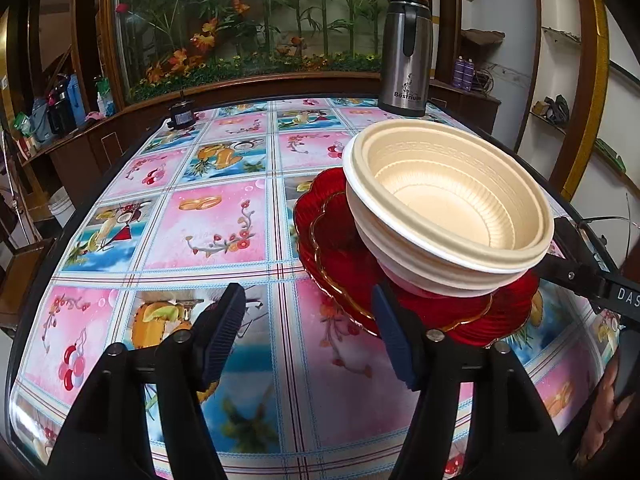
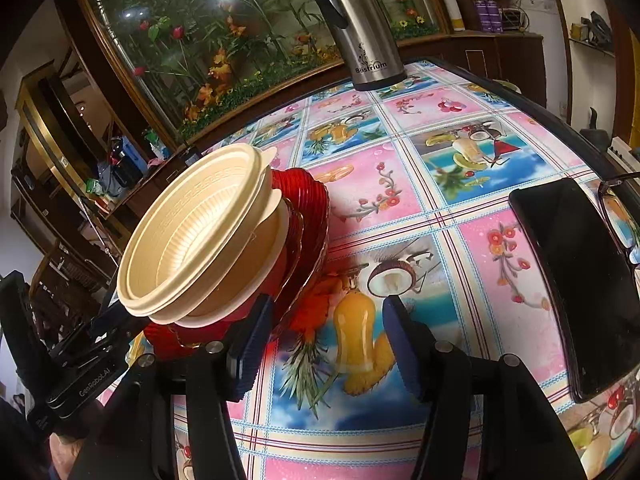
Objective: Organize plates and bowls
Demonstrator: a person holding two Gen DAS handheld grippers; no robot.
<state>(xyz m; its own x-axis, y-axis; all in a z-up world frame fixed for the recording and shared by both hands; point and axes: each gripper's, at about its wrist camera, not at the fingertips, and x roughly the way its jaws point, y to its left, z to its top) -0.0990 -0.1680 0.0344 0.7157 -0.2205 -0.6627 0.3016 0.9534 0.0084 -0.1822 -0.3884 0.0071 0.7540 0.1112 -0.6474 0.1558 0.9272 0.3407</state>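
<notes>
Nested cream plastic bowls (image 1: 448, 200) (image 2: 192, 240) stand on a stack of red scalloped glass plates (image 1: 332, 240) (image 2: 312, 200) on the flower-patterned table (image 1: 216, 220). In the left wrist view my left gripper (image 1: 307, 300) is open and empty, its right finger just in front of the plates' near left rim. In the right wrist view my right gripper (image 2: 328, 308) is open and empty too, its left finger beside the plates' right rim. Each view shows part of the other gripper's black body at the far side of the stack.
A steel vacuum flask (image 1: 404, 56) (image 2: 360, 28) stands at the table's far edge. A black phone (image 2: 580, 280) and a pair of glasses (image 2: 620, 216) lie to the right of my right gripper. A small black object (image 1: 180, 114) sits at the far left corner.
</notes>
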